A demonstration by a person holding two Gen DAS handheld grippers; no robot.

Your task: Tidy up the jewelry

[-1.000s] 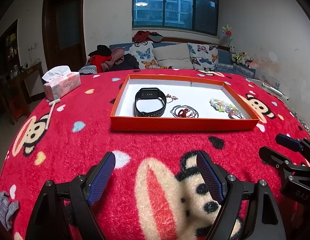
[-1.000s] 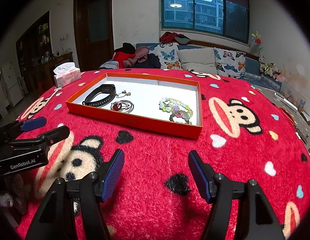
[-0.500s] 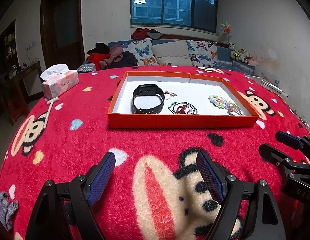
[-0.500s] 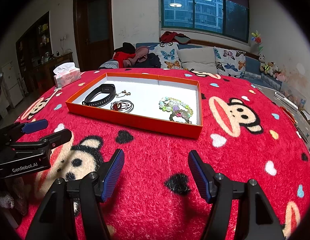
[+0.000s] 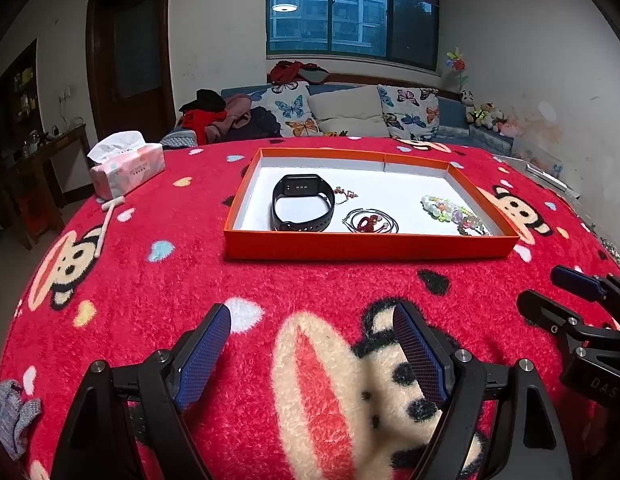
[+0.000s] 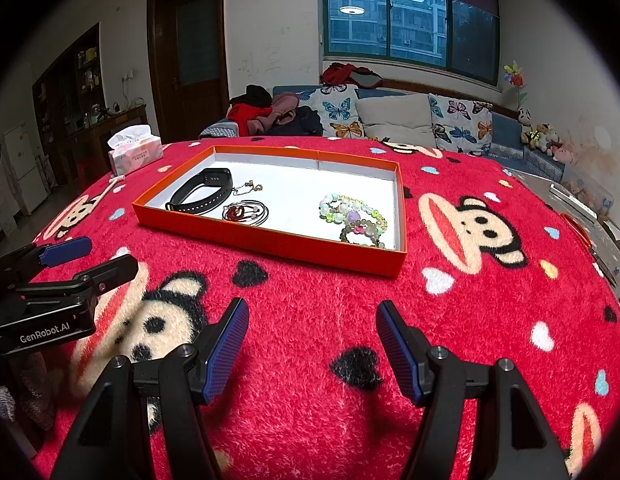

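An orange tray with a white floor stands on the red monkey-print cloth. In it lie a black smartwatch, a thin chain, a coiled wire bracelet with a red charm, and beaded bracelets at the right. My left gripper is open and empty, hovering over the cloth short of the tray; it also shows in the right wrist view. My right gripper is open and empty, to the right of the left one; it also shows in the left wrist view.
A pink tissue box and a white stick lie at the far left of the cloth. A sofa with butterfly cushions and piled clothes stands behind. A grey cloth lies at the near left edge.
The left wrist view has shifted slightly, so the tray sits a little lower and nearer. Both grippers stay open and the jewelry has not moved.
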